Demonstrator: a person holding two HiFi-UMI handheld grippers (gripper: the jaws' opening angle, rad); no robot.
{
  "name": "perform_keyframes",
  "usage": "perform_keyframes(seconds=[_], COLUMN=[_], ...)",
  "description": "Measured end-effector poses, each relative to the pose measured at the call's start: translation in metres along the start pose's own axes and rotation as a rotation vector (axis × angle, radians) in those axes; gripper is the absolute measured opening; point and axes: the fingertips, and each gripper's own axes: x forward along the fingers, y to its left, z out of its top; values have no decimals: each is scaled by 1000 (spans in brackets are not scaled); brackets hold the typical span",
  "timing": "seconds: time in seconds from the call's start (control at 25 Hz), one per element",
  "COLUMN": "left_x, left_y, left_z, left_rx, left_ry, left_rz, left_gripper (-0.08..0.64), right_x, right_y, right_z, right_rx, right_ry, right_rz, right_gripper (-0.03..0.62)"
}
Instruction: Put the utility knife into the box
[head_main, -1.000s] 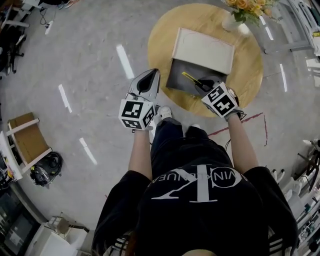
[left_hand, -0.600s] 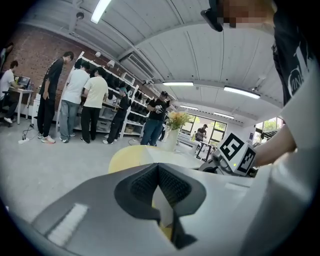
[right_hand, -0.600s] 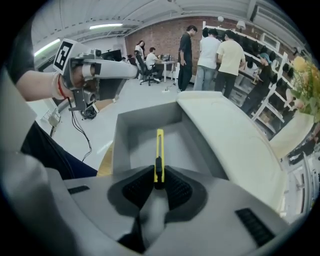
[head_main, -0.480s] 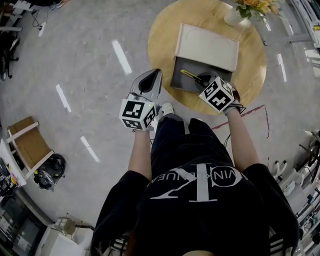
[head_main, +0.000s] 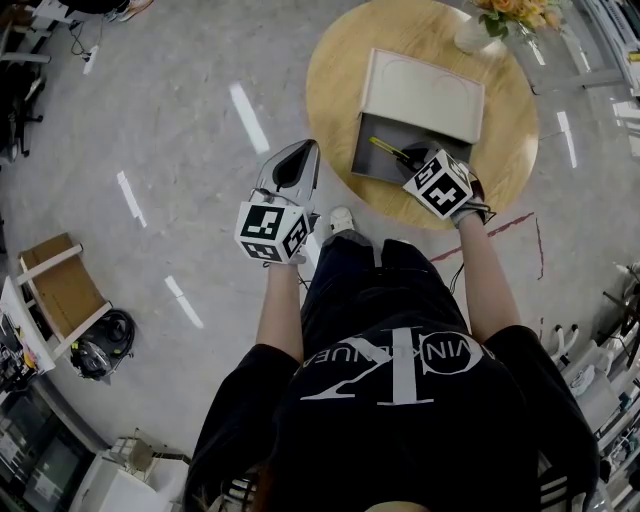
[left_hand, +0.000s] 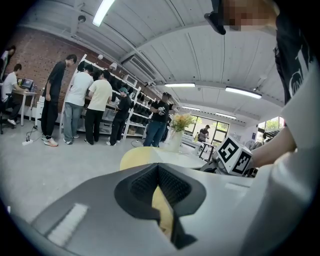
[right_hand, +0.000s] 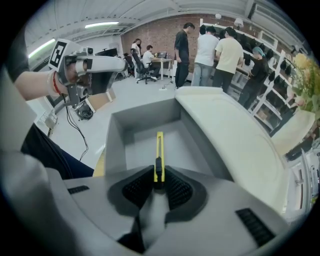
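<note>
- Utility knife (right_hand: 159, 150), yellow with a dark slider, has its near end pinched between the pads of the right gripper (right_hand: 159, 182). The rest of it points straight away from the jaws over the inside of the box (right_hand: 116, 145).
- In the head view the knife (head_main: 388, 151) shows as a thin yellow bar slanting across the grey box (head_main: 366, 162), right of centre in the upper part of the frame. The right gripper (head_main: 412, 166) reaches into the box from its lower right edge.
- The right jaws are closed on the knife, one pad against each flat side. Whether the knife's far tip touches the box floor cannot be made out.
- A cream lid (head_main: 420, 95) stands open on the far side of the box, above it in the frame.
- The box sits on a round wooden table (head_main: 335, 80), with a vase of flowers (head_main: 478, 30) at the table's upper right edge.
- The left gripper (head_main: 298, 160) hangs over the grey floor (head_main: 180, 100), left of the table and well apart from the box.
- In its own view the left gripper (left_hand: 161, 192) has its jaws drawn nearly together. Only a thin slit is left between them, and nothing is in it.
</note>
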Motion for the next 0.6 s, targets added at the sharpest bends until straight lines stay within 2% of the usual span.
perform_keyframes(seconds=[0.4,0.6], left_x=[-3,-5], left_y=[-7,-13], left_z=[10,15], left_rx=[34,53], left_ry=[-16,-29], left_rz=[-32,-42], left_gripper=[6,6], right_x=[-16,-32], right_y=[-7,-3], right_z=[1,10], right_rx=[49,131], right_ry=[-38,-135], right_rz=[-57,-61], right_gripper=[71,49])
